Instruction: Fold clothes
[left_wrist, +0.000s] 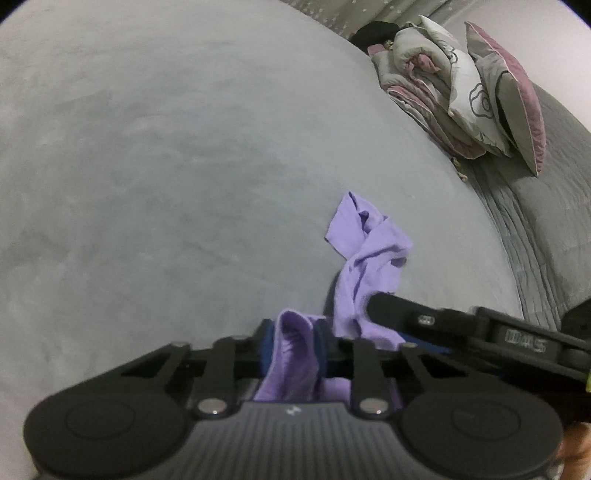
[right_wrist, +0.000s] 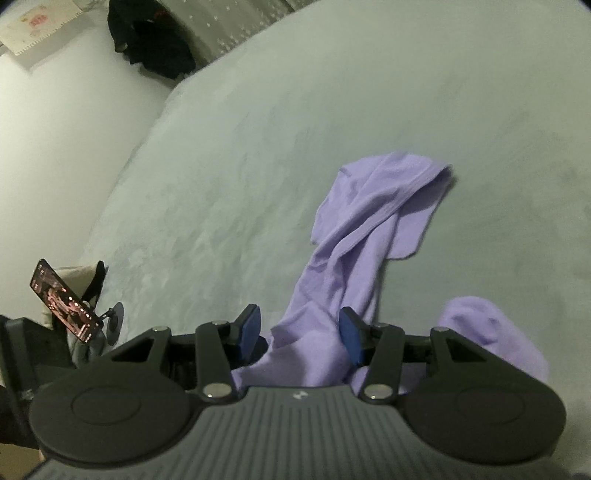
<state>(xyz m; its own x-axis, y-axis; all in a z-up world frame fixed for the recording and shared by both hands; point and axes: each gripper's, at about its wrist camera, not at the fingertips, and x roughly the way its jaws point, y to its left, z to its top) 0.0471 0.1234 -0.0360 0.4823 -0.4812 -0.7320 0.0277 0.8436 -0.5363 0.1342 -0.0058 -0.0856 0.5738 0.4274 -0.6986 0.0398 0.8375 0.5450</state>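
Left wrist view: the left claw (left_wrist: 293, 350) is closed on a bunch of the purple garment (left_wrist: 369, 258), with cloth pinched between its blue pads (left_wrist: 266, 347). The rest of the garment trails forward, crumpled, onto the pale grey bed (left_wrist: 166, 166). The right claw's black finger enters from the right edge and meets the cloth just right of the left claw. Folded bedding (left_wrist: 417, 85) and two pillows (left_wrist: 506, 99) sit at the bed's far right, on a darker grey quilt (left_wrist: 546, 221).

Right wrist view: a lit phone (right_wrist: 64, 304) on a stand sits at the far left, just beside the bed edge. Dark clothing (right_wrist: 151, 37) lies at the far top left. The right claw (right_wrist: 301, 332) stands open, pads (right_wrist: 249, 328) apart, with garment cloth (right_wrist: 362, 229) running through the gap; whether either pad touches it cannot be told. The cloth rises from the claw in a twisted band and spreads on the bed (right_wrist: 369, 92) beyond. A second lobe of cloth bulges to the right of the claw.
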